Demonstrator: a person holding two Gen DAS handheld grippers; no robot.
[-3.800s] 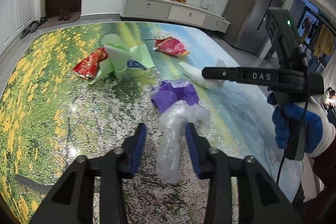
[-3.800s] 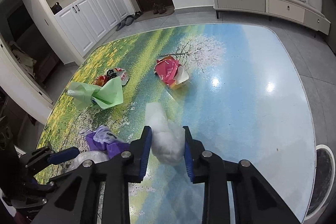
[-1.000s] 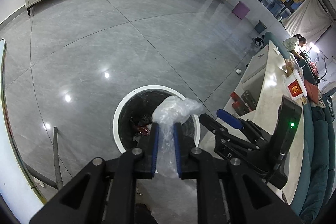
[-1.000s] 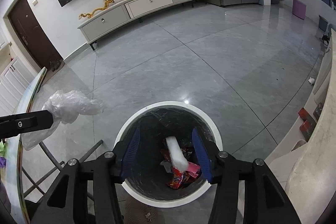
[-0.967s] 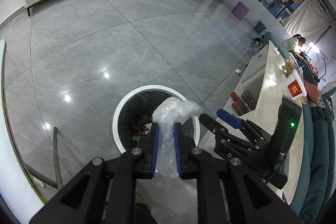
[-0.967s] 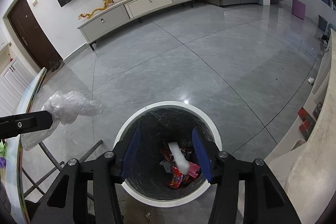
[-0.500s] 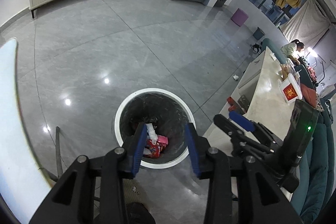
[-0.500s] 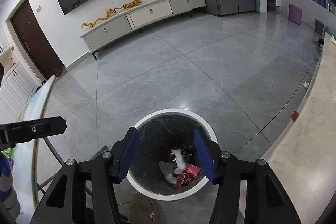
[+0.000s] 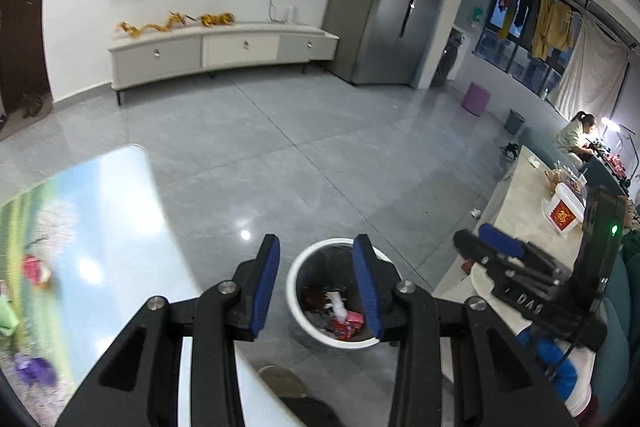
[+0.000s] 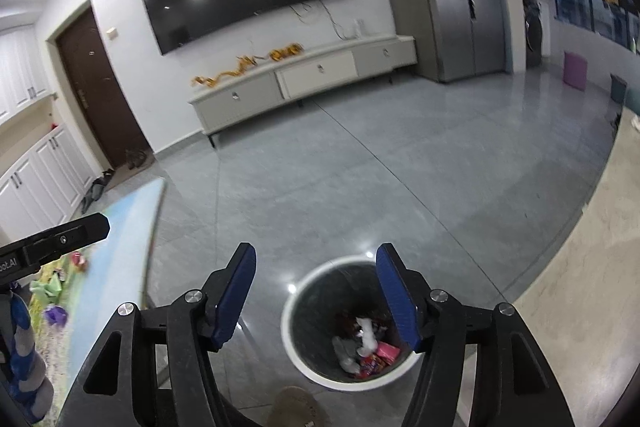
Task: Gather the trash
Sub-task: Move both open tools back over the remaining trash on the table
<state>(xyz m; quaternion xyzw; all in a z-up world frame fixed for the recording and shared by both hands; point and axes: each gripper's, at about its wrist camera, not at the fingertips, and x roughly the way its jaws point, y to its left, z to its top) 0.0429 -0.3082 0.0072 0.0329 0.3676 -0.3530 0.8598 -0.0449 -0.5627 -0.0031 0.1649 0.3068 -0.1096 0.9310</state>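
Trash point(image 10: 366, 349): lay in the white-rimmed bin point(image 10: 304, 367) on the floor, below both claws.
Left claw point(image 9: 316, 283): released, empty, above the bin.
Right claw point(image 10: 316, 301): released, empty.
Bench point(image 9: 120, 211): left of the left claw, with scraps point(image 9: 34, 377) on it.

Floor point(image 10: 360, 179): glossy grey tile. Tabletop point(image 9: 100, 227), lower left: glossy printed surface. Bin point(image 10: 294, 343): smooth white rim, dark liner. Tongs point(image 9: 316, 283): matt black plastic, blue pads point(image 9: 266, 283). Refrigerator point(image 9: 384, 7): brushed metal.
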